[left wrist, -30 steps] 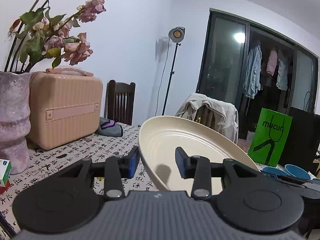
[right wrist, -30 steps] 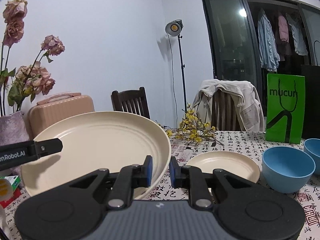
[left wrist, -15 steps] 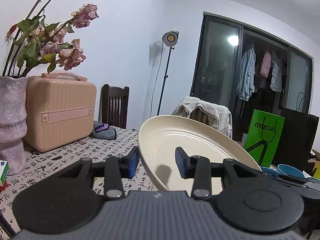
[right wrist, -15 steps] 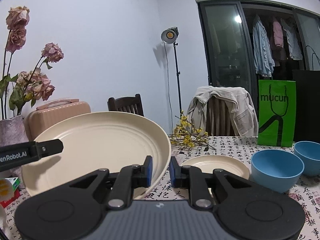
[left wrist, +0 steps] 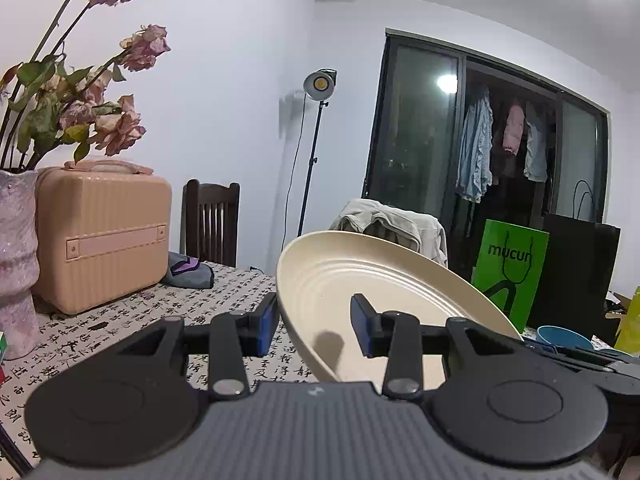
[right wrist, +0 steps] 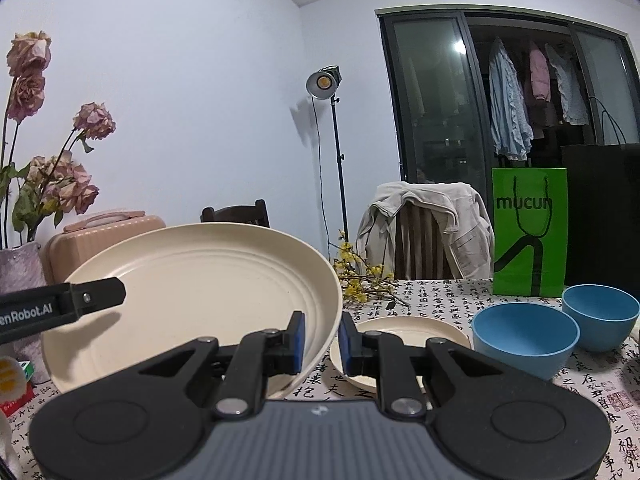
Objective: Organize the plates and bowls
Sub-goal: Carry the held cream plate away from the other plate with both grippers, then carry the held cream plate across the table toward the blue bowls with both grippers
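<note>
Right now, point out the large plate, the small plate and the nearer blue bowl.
large cream plate (right wrist: 192, 300): right wrist view, centre well.
small cream plate (right wrist: 408, 330): right wrist view, bare inner surface.
nearer blue bowl (right wrist: 524, 344): right wrist view, outer wall.

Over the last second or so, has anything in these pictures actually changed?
Little has. Both views drift: the room's far things, like the green bag, sit higher in the picture, as if the big plate were carried along. The right hand-held gripper stays clamped on its rim and the left hand-held gripper still straddles the opposite rim. The small plate and blue bowls have not moved on the table.
</note>
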The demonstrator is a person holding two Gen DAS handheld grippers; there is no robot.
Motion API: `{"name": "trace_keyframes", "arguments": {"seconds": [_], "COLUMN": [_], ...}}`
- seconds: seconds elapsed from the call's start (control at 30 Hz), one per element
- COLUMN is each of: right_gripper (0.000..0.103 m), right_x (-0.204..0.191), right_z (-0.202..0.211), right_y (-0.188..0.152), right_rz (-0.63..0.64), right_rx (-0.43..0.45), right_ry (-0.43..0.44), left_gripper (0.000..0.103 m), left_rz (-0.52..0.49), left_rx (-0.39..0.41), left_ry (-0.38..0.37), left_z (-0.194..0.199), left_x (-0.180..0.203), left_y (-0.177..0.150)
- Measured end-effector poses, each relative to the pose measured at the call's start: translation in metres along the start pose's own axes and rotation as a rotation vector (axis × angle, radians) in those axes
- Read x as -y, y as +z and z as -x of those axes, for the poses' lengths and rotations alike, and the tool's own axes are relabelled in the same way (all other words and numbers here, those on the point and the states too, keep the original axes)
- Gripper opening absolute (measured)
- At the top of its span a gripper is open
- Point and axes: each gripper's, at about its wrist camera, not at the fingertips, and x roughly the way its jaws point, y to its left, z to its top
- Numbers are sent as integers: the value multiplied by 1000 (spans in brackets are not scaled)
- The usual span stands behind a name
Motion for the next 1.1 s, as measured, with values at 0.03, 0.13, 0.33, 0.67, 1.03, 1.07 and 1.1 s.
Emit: {"name": "trace_keyframes", "arguments": {"seconds": [0.03, 0.13, 0.33, 0.67, 1.03, 1.07, 1.1], "right_gripper": [17, 17, 17, 17, 17, 17, 17], "right_x": [1, 4, 11, 23, 34, 35, 37], "right_z": [1, 5, 13, 29, 48, 51, 52], "right_y": [0, -1, -1, -2, -7, -7, -8], "right_rz": [-2, -7, -11, -18, -29, -31, -33], "right_rx": [2, 8, 17, 33, 51, 53, 55], "right_ry": [-2, -8, -30, -80, -123, -127, -132], "left_gripper": [39, 39, 39, 40, 40, 40, 40], "left_rz": [-2, -10, -15, -27, -36, -38, -39], "left_rx": [1, 7, 6, 7, 11, 11, 11], "left_ry": [-2, -10, -33, -85, -135, -140, -145], "left_z": [1, 3, 3, 7, 13, 14, 14], "left_x": [1, 6, 13, 26, 39, 41, 42], "left_y": [0, 0, -1, -5, -9, -9, -9]}}
